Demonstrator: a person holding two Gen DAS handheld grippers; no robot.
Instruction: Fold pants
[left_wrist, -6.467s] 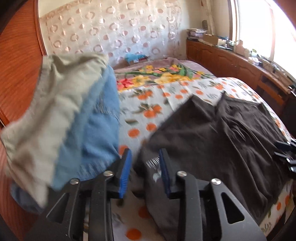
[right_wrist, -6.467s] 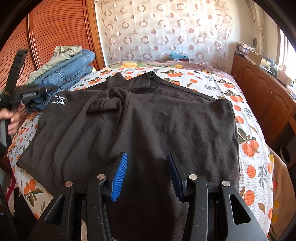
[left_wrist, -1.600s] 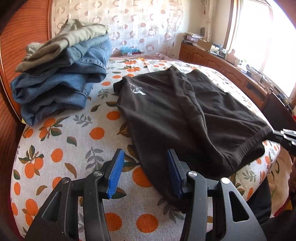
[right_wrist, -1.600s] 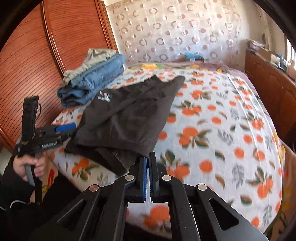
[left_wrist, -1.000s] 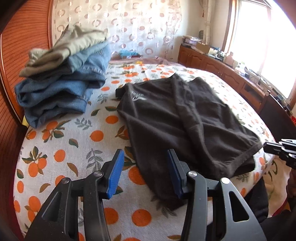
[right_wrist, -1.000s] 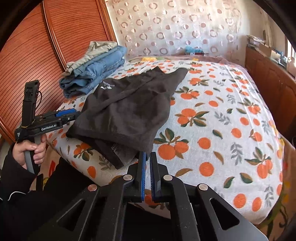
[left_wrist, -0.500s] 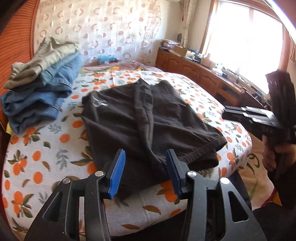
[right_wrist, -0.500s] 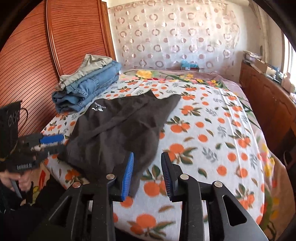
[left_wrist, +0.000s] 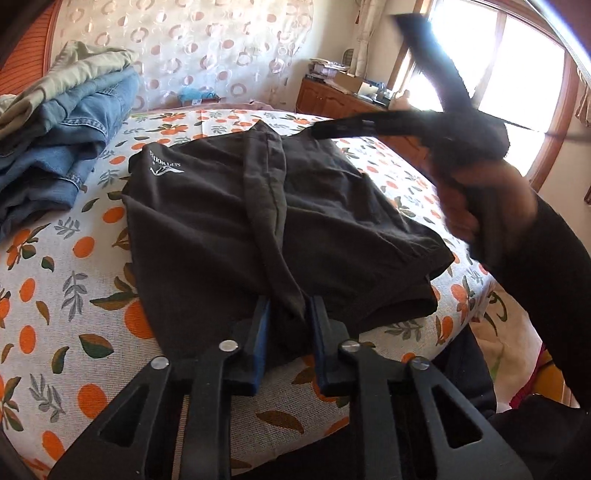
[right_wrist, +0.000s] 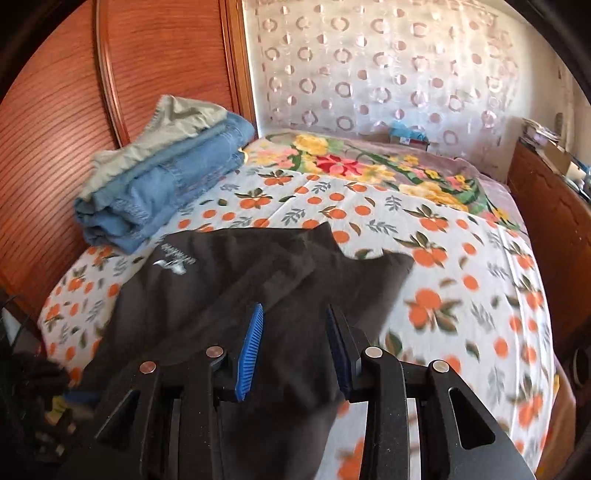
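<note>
Far left of both tongs: stack of folded clothes (left_wrist: 62, 147), jeans under a pale green piece, against the wooden headboard (right_wrist: 55, 122). Black pants (left_wrist: 258, 206) lie folded on the orange-print bedspread (left_wrist: 74, 295), white logo near their far left corner. Left tongs (left_wrist: 286, 321) are at the pants' near edge, jaws closing, a ridge of the fabric between them; whether the pads press it yet I cannot tell. Right tongs (right_wrist: 293, 339) hover over the pants' right part, jaws opening, nothing between them, fabric just beneath. Right hand (left_wrist: 484, 206) shows blurred, right of the left tongs. No containers on the bed.
</note>
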